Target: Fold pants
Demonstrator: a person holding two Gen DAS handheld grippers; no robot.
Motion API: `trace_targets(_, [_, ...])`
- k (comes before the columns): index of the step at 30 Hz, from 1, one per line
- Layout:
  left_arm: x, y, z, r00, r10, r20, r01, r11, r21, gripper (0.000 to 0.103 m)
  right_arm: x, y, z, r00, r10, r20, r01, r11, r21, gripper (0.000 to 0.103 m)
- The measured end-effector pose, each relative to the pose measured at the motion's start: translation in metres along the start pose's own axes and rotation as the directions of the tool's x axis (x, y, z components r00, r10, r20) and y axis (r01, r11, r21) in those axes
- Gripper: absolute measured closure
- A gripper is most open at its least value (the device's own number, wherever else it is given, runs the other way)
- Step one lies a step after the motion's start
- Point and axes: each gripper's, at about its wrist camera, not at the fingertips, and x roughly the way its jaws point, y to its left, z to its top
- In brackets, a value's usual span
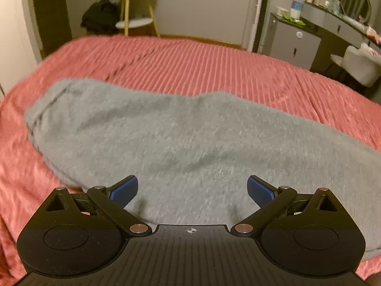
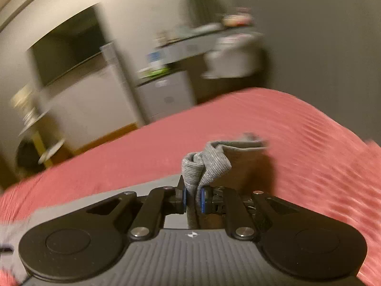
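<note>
1. In the left wrist view I see the grey pants point(image 1: 181, 143) lying across the bed point(image 1: 214, 71), which carries a ribbed pink-red cover.
2. The pants run from a bunched end at the left to the right edge of that view, where they are cut off. The near part is hidden behind the tool body.
3. The left tongs point(image 1: 192, 191) stand released: the two blue pads point(image 1: 125, 191) are well apart, with nothing between them. They hang above the grey fabric; I cannot tell whether they touch it.
4. In the right wrist view the right tongs point(image 2: 193, 200) are clenched on a bunched fold of the pants point(image 2: 204, 164). The fabric stands up out of the pads in a twisted wad.
5. Beyond the wad a further flap of grey cloth shows, blurred. I cannot tell which part of the garment it is.
6. The right wrist view is tilted and heavily smeared. The bed appears there as a slanted pink band.
7. Background in the left wrist view: a yellow-legged side table point(image 1: 135, 12), a dark heap point(image 1: 100, 16) beside it on the floor, a small grey fridge point(image 1: 290, 43) and a dresser point(image 1: 343, 26) with a round mirror point(image 1: 354, 1). The items on the dresser are too small to identify.
8. The light is dim and warm, and fabric detail is soft in both views.
</note>
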Motion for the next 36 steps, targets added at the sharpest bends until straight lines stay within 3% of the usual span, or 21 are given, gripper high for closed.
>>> trace_targets(3, [0.006,0.012,-0.002,0.999,0.001,-0.038,-0.003,0.998,-0.066,0.001,0.013,0.066,-0.006,0.994,0.098,-0.056,-0.107,0.979,-0.171,0.093])
trace_targets(7, [0.011,0.027,-0.005,0.998,-0.020,-0.067,0.011,0.990,-0.142,0.001,0.038,0.149,-0.046,0.961,0.187,-0.205,-0.250,0.906,-0.343,0.092])
trace_targets(12, [0.014,0.032,-0.007,0.996,-0.039,-0.076,0.026,0.985,-0.170,0.001,0.067,0.201,-0.119,0.878,0.150,-0.454,-0.373,0.810,-0.452,0.091])
trace_targets(14, [0.017,0.032,-0.007,0.995,-0.054,-0.088,0.039,0.985,-0.170,0.001,0.070,0.202,-0.126,0.875,0.135,-0.465,-0.374,0.798,-0.473,0.087])
trace_targets(15, [0.019,0.031,-0.006,0.994,-0.060,-0.095,0.044,0.985,-0.167,0.001,0.065,0.200,-0.122,0.869,0.158,-0.469,-0.391,0.799,-0.456,0.077])
trace_targets(18, [0.022,0.026,-0.006,0.991,-0.074,-0.109,0.058,0.987,-0.147,0.001,0.050,0.180,-0.099,0.806,0.314,-0.501,-0.494,0.823,-0.279,0.040])
trace_targets(19, [0.023,0.023,-0.006,0.991,-0.078,-0.111,0.062,0.989,-0.136,0.001,0.041,0.167,-0.089,0.792,0.386,-0.473,-0.524,0.827,-0.204,0.033])
trace_targets(21, [0.024,0.019,-0.006,0.990,-0.084,-0.115,0.070,0.991,-0.117,0.001,0.031,0.143,-0.074,0.778,0.466,-0.422,-0.548,0.832,-0.092,0.031])
trace_targets(22, [0.025,0.017,-0.007,0.989,-0.081,-0.120,0.068,0.992,-0.109,0.001,0.029,0.129,-0.065,0.787,0.489,-0.377,-0.537,0.843,-0.027,0.031])
trace_targets(24, [0.028,0.015,-0.006,0.987,-0.080,-0.137,0.066,0.993,-0.101,0.001,0.028,0.102,-0.053,0.840,0.452,-0.299,-0.457,0.888,0.059,0.031])
trace_targets(26, [0.030,0.016,-0.006,0.985,-0.084,-0.148,0.068,0.991,-0.113,0.001,0.035,0.080,-0.045,0.891,0.379,-0.251,-0.357,0.925,0.129,0.055])
trace_targets(27, [0.031,0.017,-0.006,0.985,-0.085,-0.149,0.067,0.990,-0.120,0.001,0.039,0.071,-0.040,0.906,0.342,-0.250,-0.311,0.938,0.154,0.084])
trace_targets(28, [0.031,0.017,-0.007,0.985,-0.082,-0.149,0.064,0.990,-0.122,0.001,0.049,0.067,-0.037,0.918,0.297,-0.263,-0.257,0.950,0.177,0.095])
trace_targets(29, [0.031,0.016,-0.007,0.986,-0.077,-0.149,0.060,0.991,-0.119,0.001,0.059,0.066,-0.034,0.924,0.260,-0.282,-0.211,0.959,0.192,0.095])
trace_targets(32, [0.031,0.013,-0.007,0.988,-0.062,-0.144,0.047,0.994,-0.102,0.001,0.097,0.081,-0.030,0.922,0.191,-0.338,-0.140,0.976,0.169,0.095])
trace_targets(34, [0.033,0.012,-0.007,0.987,-0.055,-0.150,0.041,0.995,-0.095,0.001,0.119,0.104,-0.028,0.912,0.216,-0.348,-0.179,0.975,0.134,0.095])
trace_targets(36, [0.036,0.012,-0.006,0.985,-0.055,-0.161,0.040,0.995,-0.093,0.001,0.134,0.127,-0.030,0.851,0.380,-0.362,-0.349,0.925,0.151,0.095])
